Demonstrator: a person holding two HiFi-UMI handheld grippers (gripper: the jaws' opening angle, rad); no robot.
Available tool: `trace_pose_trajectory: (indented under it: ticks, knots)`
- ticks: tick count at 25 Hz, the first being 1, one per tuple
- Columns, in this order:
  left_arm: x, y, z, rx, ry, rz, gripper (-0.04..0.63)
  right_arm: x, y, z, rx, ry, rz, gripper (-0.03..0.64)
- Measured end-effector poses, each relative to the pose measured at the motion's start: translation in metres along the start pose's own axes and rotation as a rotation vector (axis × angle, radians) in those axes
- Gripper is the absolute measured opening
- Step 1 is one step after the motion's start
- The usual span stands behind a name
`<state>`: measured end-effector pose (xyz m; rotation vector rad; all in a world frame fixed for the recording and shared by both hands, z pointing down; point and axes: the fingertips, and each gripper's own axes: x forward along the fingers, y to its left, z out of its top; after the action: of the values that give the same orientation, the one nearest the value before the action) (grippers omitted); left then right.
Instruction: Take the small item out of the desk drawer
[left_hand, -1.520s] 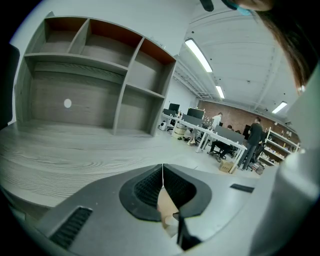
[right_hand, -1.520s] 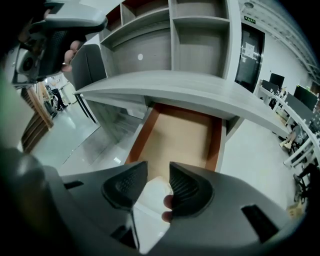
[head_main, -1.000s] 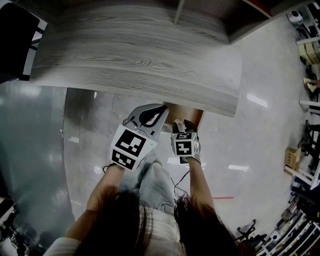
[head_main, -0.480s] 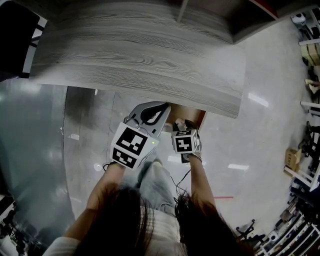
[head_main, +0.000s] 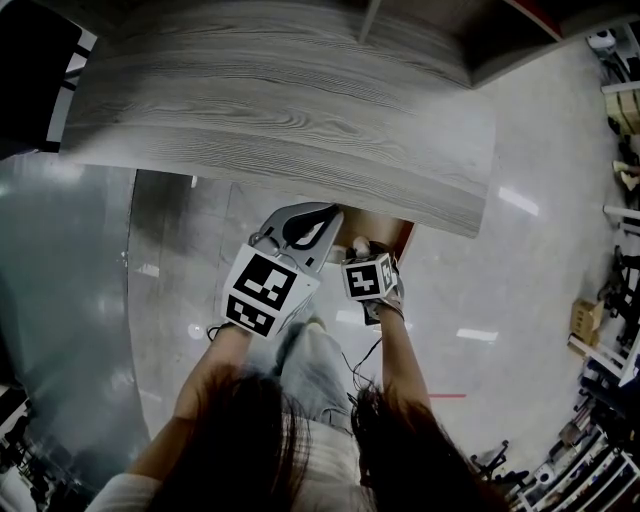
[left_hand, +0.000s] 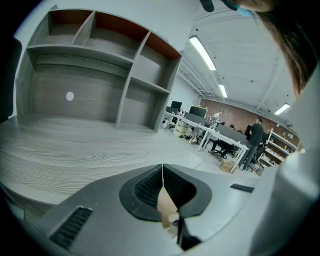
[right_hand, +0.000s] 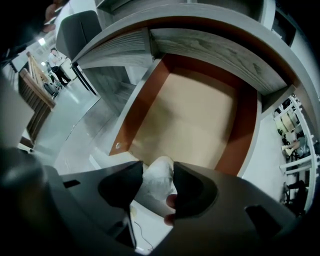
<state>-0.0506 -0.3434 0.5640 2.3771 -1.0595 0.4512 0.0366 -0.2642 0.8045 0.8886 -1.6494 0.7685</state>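
Right hand-held gripper points down over the open drawer, jaws just spread wide around the white wad at the drawer's 6 o'clock edge; best to centre it, then squeeze gently; left hand-held gripper is closed and empty.

pale, glossy floor with glare patches and a short red line. grey wood-grain surface, backed by an open shelf unit with reddish-brown inner walls. overhead, long light strips on a white ceiling. far off, rows of desks, a brick wall, cluttered racks along the floor's right edge.
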Motion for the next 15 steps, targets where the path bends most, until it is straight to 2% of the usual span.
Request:
trace_pose_trajectory:
  ticks: [4,15]
  knots:
    - [0.0001,-0.0002,-0.0018,-0.001,0.002,0.003,0.018,0.0034,-0.0009,-0.0012,-0.013,0.031,0.008,0.198]
    - [-0.0046,-0.0029,-0.0026,0.000,0.001,0.012,0.018,-0.0006,-0.0040,-0.0015,-0.006,0.018,0.020,0.172]
